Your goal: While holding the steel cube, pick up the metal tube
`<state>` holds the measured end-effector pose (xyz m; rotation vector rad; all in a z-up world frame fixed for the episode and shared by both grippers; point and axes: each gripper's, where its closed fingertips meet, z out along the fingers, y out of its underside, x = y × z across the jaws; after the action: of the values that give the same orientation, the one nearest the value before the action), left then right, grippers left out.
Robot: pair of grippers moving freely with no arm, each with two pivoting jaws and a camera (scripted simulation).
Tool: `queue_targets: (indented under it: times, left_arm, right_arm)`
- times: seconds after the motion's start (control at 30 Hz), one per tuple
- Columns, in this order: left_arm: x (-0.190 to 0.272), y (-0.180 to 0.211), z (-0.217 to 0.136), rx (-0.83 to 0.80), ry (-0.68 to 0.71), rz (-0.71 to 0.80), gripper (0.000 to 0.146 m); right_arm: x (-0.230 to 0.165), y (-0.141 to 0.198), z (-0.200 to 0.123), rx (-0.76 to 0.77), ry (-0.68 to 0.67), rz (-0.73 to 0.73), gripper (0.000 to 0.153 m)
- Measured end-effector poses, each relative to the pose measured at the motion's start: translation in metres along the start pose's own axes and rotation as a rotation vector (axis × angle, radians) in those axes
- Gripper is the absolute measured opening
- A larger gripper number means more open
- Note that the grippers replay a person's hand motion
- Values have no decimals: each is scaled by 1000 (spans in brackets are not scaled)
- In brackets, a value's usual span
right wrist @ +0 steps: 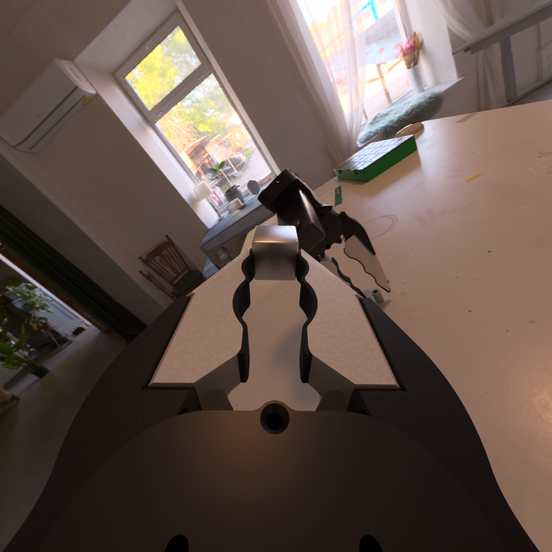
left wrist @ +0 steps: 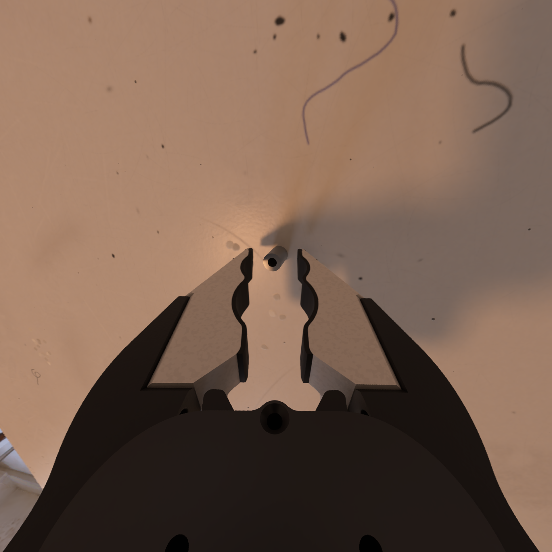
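The metal tube (left wrist: 274,258) is a short grey cylinder with a dark bore, lying on the tan table (left wrist: 149,149). My left gripper (left wrist: 274,254) is open, pointing down at the table, and the tube sits between its fingertips with a gap on each side. My right gripper (right wrist: 274,254) is shut on the steel cube (right wrist: 274,257), held at the fingertips above the table. In the right wrist view the left gripper (right wrist: 370,286) shows farther off, tips down just beside the tube (right wrist: 378,295).
A green box with a grey tiled top (right wrist: 378,161) lies far back on the table (right wrist: 463,268). A small green card (right wrist: 337,195) lies near the far edge. Pen scribbles (left wrist: 352,68) and dark specks mark the tabletop. Windows and a wooden chair (right wrist: 170,268) stand beyond.
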<state>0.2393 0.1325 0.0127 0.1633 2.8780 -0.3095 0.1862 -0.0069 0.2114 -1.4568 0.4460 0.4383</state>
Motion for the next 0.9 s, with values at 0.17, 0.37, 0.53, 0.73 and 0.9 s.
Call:
queue_targets:
  times: [0.17, 0.37, 0.53, 0.73, 0.9]
  left_arm:
    - [-2, 7, 1, -39, -12, -2, 16]
    - [-8, 17, -9, -28, 3, -55, 12]
    - [-8, 16, -41, 84, 162, -159, 12]
    - [29, -3, -145, 389, 774, -162, 12]
    - [12, 8, -140, 360, 1019, -289, 12]
  right_arm:
    - [15, 0, -1, 23, 57, 19, 28]
    - [33, -2, -4, 63, 115, 81, 28]
    - [41, 0, 0, 64, 122, 104, 28]
    - [39, -1, 0, 61, 115, 102, 28]
    - [39, 0, 3, 60, 98, 113, 28]
